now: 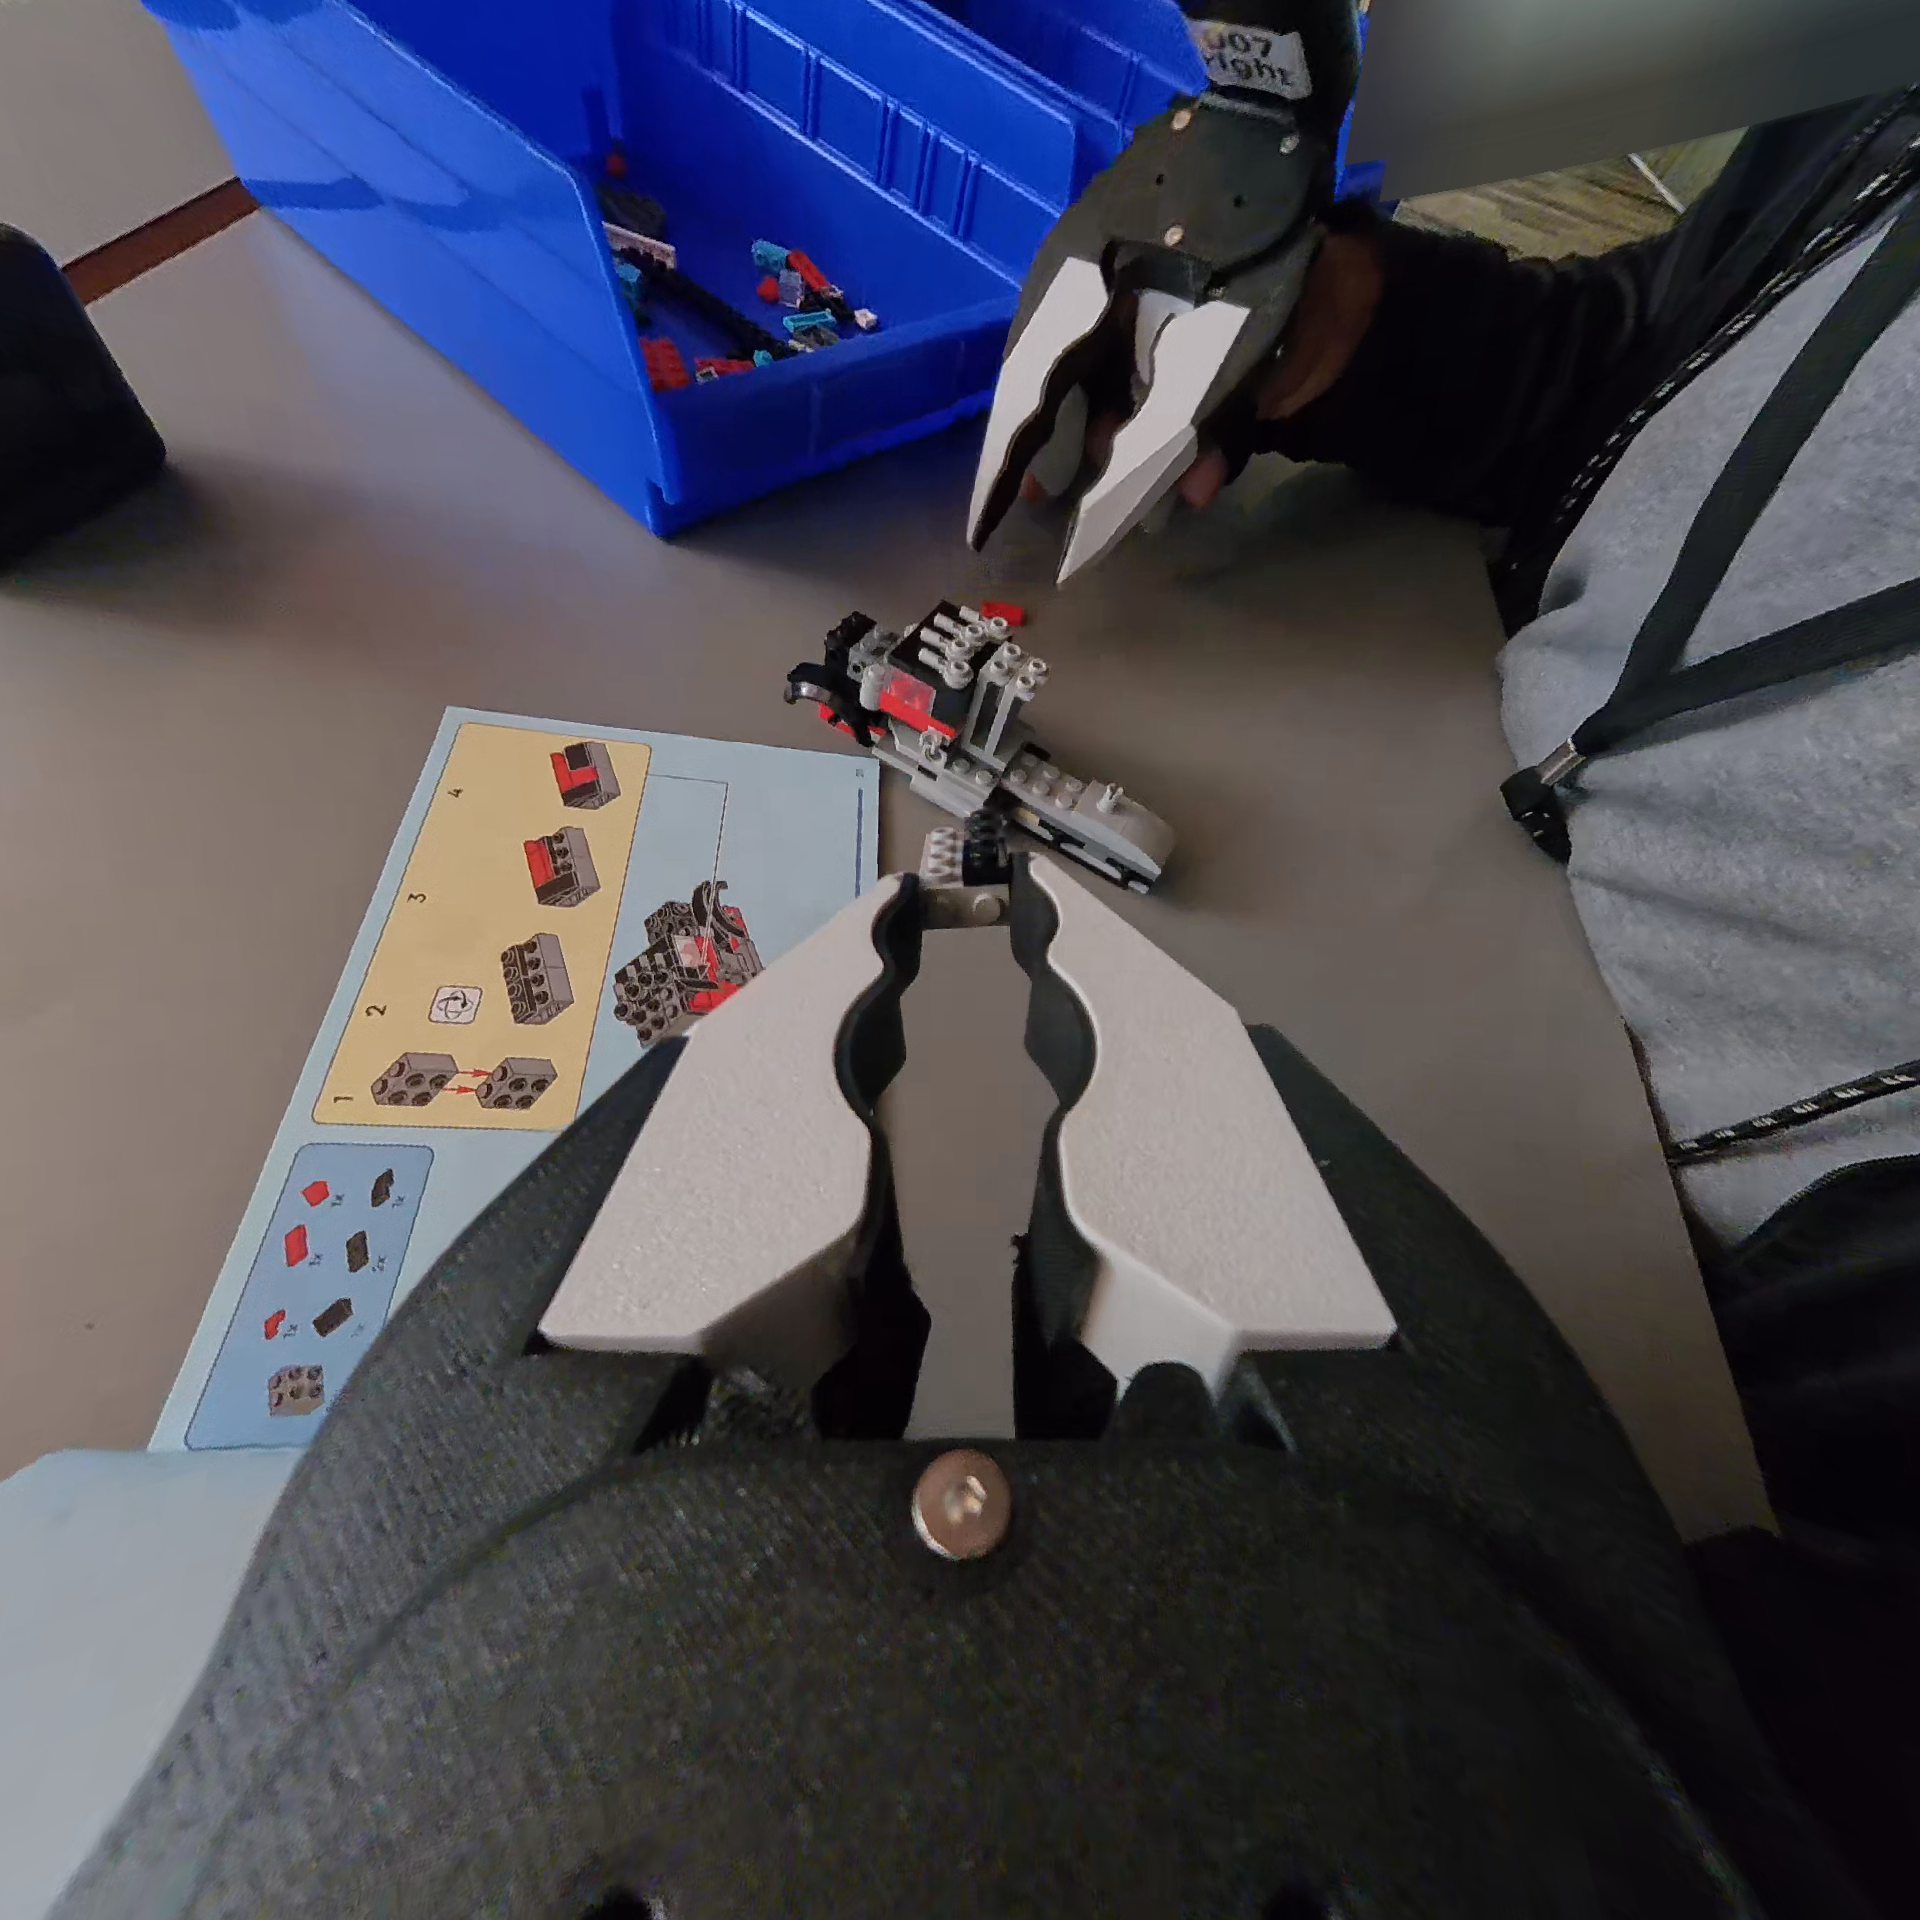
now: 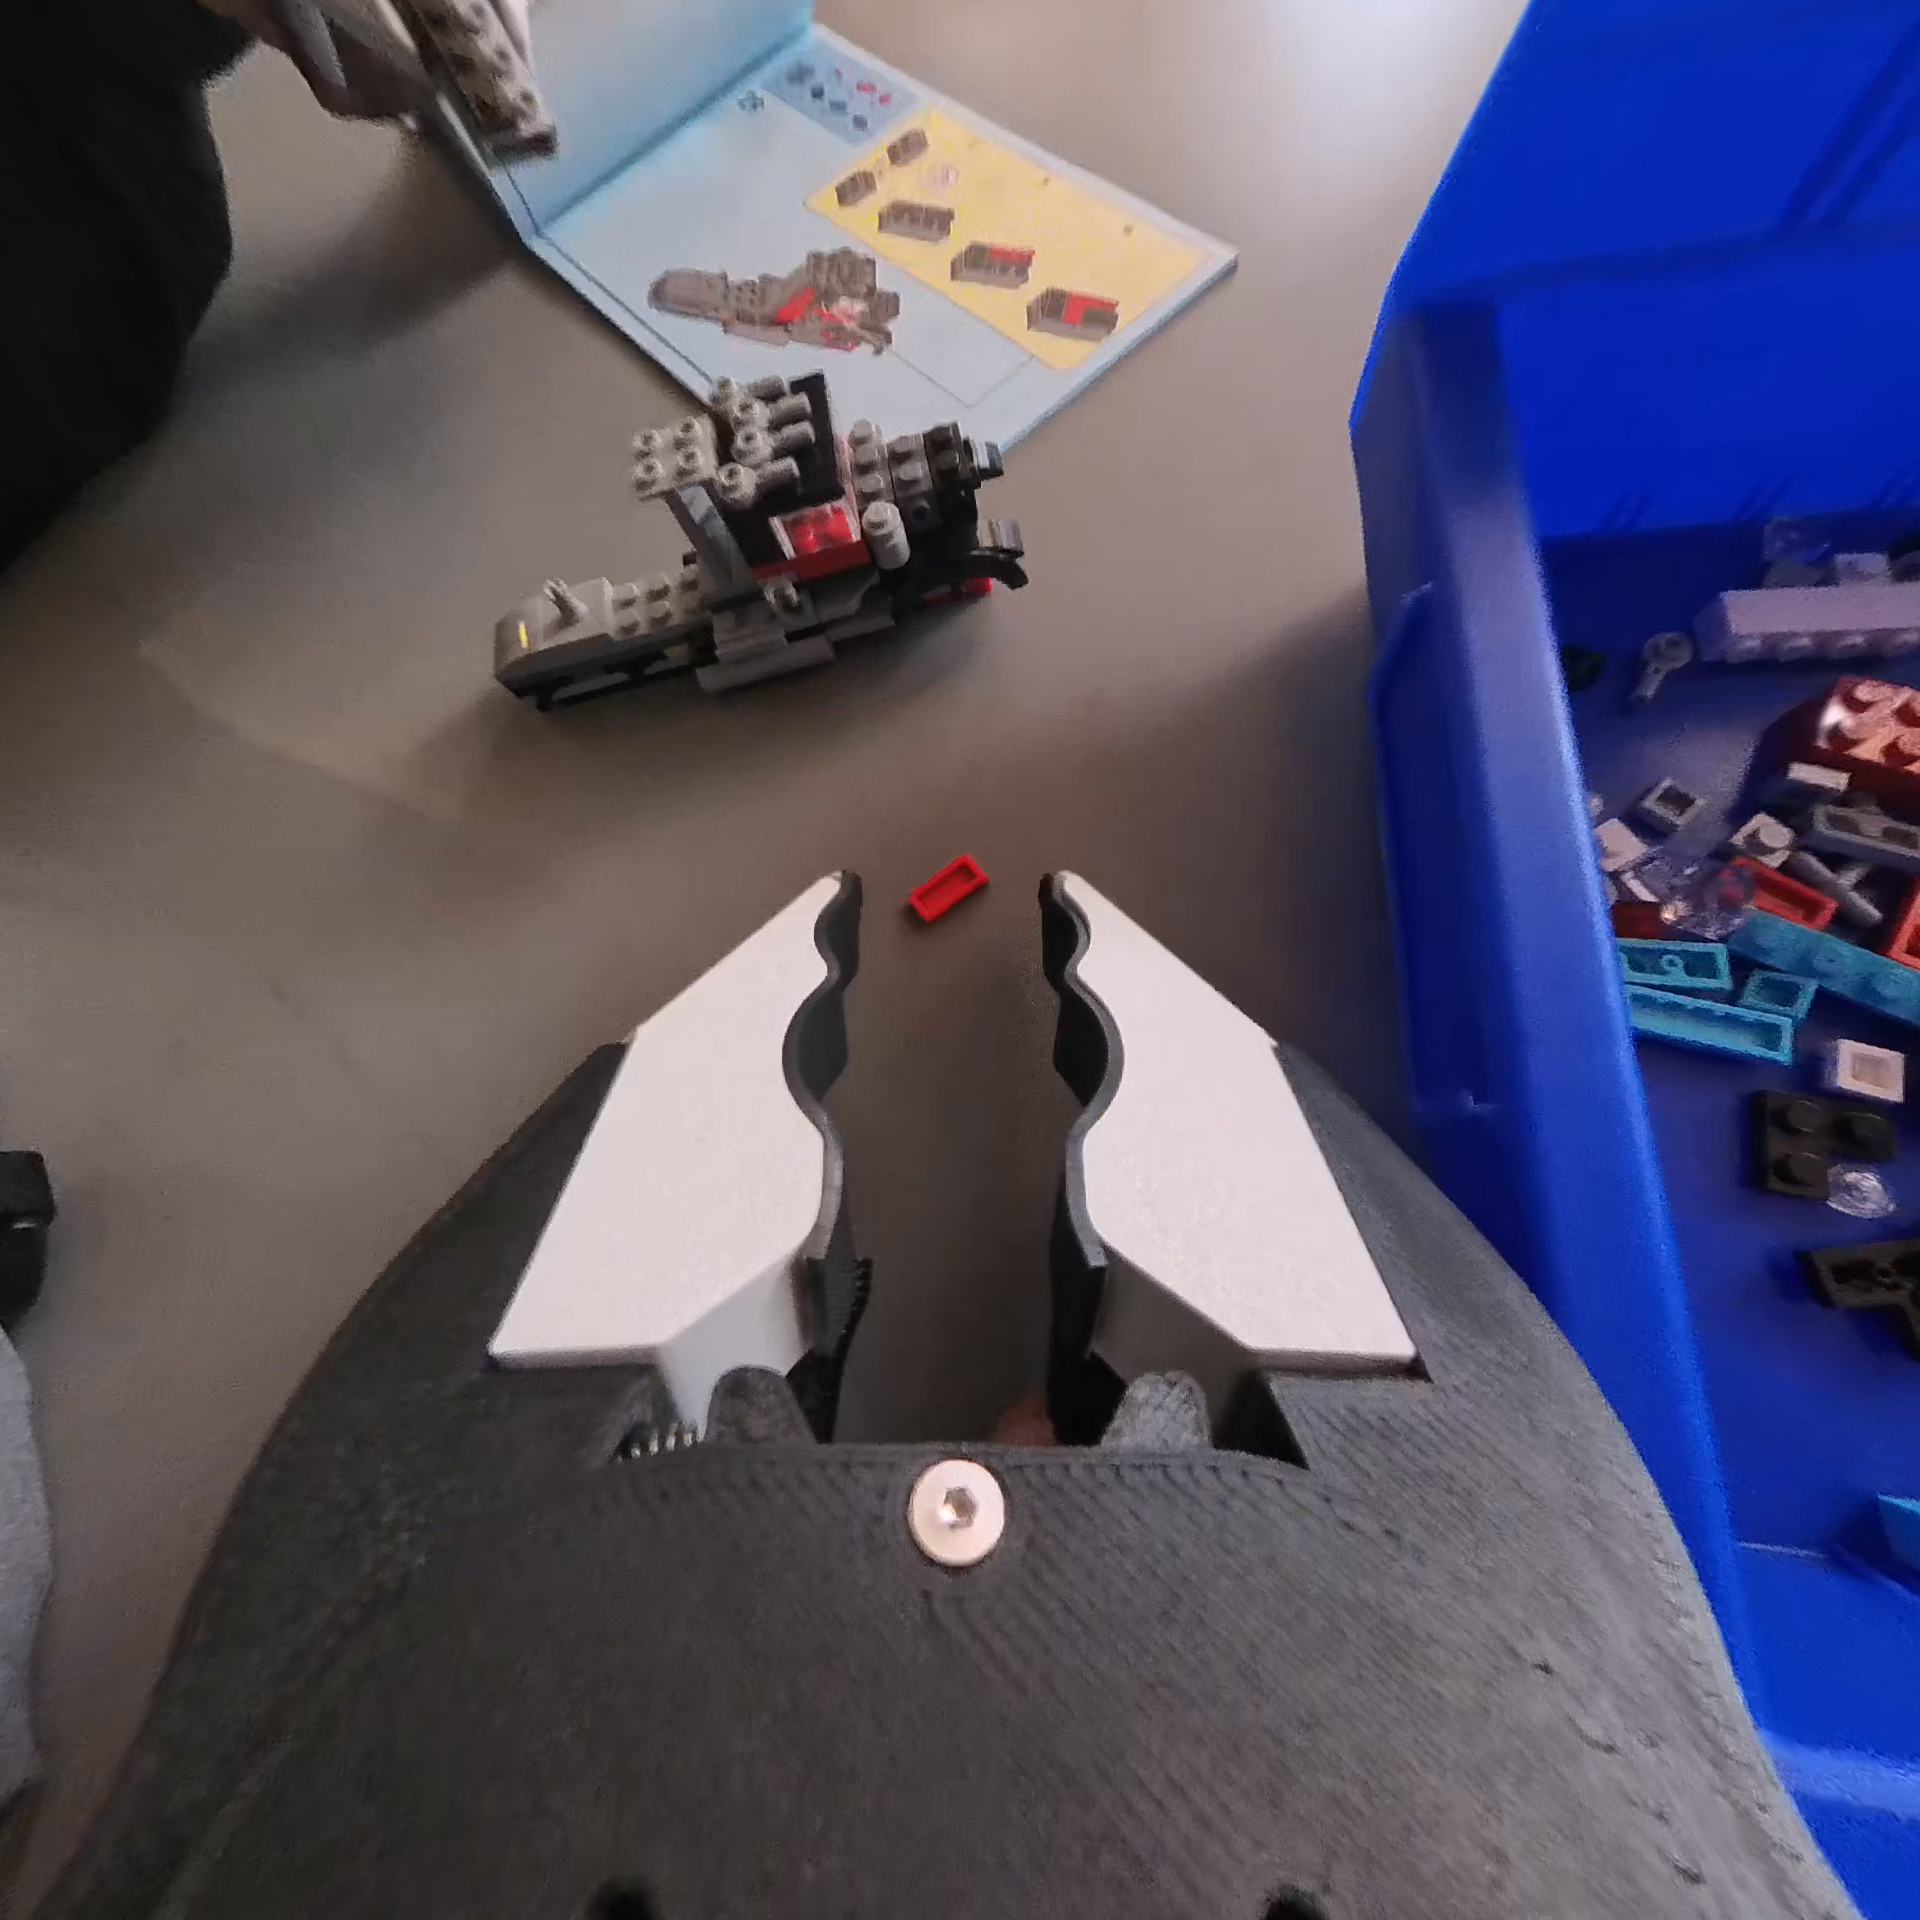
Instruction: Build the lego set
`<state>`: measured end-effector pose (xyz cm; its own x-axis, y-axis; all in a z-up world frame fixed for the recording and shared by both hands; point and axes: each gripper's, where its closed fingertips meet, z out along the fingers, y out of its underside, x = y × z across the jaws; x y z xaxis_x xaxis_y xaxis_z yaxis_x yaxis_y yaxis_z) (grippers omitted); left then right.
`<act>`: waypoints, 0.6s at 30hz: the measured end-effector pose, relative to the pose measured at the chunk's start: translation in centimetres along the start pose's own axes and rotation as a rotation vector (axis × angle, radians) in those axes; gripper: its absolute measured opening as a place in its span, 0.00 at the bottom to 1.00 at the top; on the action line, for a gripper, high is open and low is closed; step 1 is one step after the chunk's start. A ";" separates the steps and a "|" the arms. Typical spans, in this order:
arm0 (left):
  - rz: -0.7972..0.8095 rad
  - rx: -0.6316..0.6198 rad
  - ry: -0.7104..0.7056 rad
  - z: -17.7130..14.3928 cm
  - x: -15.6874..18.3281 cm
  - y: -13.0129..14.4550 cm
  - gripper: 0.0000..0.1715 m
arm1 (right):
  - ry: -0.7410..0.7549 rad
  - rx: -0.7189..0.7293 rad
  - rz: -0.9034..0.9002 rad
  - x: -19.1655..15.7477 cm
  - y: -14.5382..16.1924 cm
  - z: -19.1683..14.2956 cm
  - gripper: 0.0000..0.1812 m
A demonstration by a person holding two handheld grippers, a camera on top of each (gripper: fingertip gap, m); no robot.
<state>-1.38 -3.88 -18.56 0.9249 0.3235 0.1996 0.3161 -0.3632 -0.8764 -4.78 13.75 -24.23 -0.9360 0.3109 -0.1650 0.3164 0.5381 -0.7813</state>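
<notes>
Closest to the lens is the left gripper [image 1: 966, 894], its fingertips pinching a small grey-and-black brick piece [image 1: 968, 854] held just off the tabletop, right beside the model. The right gripper [image 2: 951, 883] has its fingers spread with nothing between them, tips pointing down at one tiny red tile [image 2: 947, 886] lying on the table just past them.

The surface is a plain matte grey table [image 1: 312, 582] with a dark strip along its far edge; not much of the room shows beyond that.

Biggest thing around is the blue plastic bin [image 1: 582, 312], one of them, with a pile of loose red, teal, grey and black bricks [image 2: 1766, 883] in it, too many and too jumbled to count. Next is one light-blue instruction booklet [image 1: 644, 914], open flat, with numbered build steps in a yellow panel. Then the half-built lego model [image 1: 956, 717], one, grey and black with red bits, sitting on the table between booklet and bin. There's a white label on the right gripper's body.
</notes>
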 end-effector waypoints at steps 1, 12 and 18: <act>0.003 0.008 0.003 0.1 0.1 -0.2 0.10 | -0.001 0.030 0.001 -0.1 -0.3 -0.4 0.20; 0.015 0.052 -0.003 0.1 0.1 -1.1 0.10 | -0.025 0.087 -0.150 1.5 -6.0 -11.5 0.19; 0.024 0.054 -0.012 -0.1 0.1 -1.2 0.10 | 0.348 -0.259 -0.268 16.7 -6.3 -15.8 0.19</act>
<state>-1.65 -3.49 -17.40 0.9294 0.3258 0.1733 0.2819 -0.3236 -0.9032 -19.99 27.97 -12.54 -0.8964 0.3547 0.2657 0.1416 0.7973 -0.5868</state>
